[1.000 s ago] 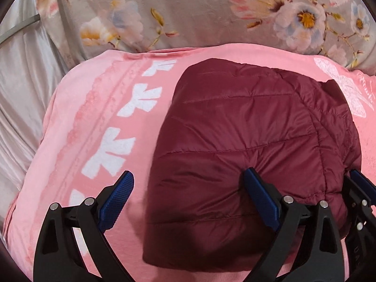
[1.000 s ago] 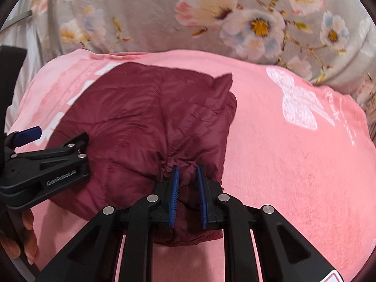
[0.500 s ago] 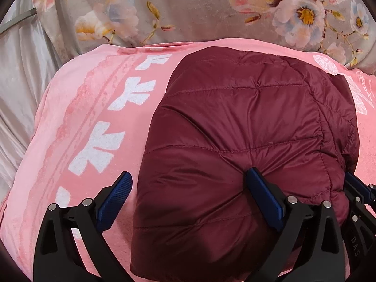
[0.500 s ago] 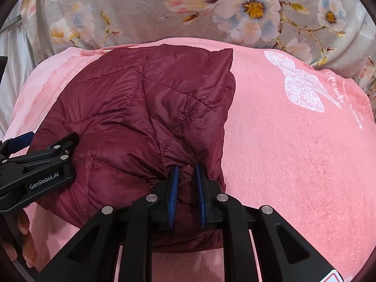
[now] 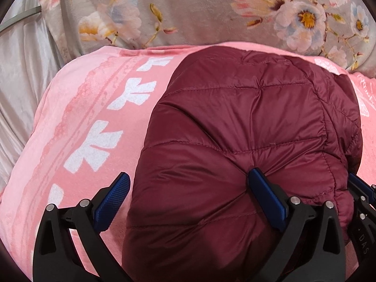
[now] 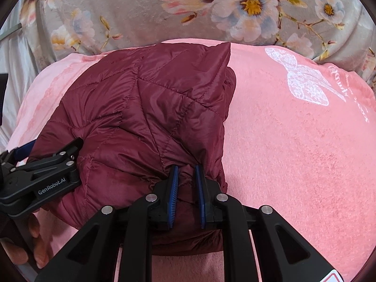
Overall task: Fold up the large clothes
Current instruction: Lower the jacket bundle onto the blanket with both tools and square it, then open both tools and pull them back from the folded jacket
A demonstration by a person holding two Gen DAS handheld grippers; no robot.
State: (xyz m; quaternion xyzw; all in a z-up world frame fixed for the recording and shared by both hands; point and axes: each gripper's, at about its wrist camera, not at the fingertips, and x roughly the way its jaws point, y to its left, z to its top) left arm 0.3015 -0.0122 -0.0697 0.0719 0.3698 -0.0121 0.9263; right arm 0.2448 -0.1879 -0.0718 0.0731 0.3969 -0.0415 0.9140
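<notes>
- Maroon quilted jacket [image 5: 246, 141], folded into a puffy bundle, on pink blanket [image 6: 293, 152].
- Right hand-held gripper [image 6: 186, 188] pinches its near edge.
- Left hand-held gripper [image 5: 188, 199] has just opened wide, straddling the near-left edge, no grip.

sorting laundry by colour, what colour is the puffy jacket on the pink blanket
Dark maroon, with quilted stitching. The jacket shows best in the left wrist view.

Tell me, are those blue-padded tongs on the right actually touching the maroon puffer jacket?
Touching. The right wrist view shows the right gripper pinching a fold of the maroon puffer jacket between its pads.
</notes>
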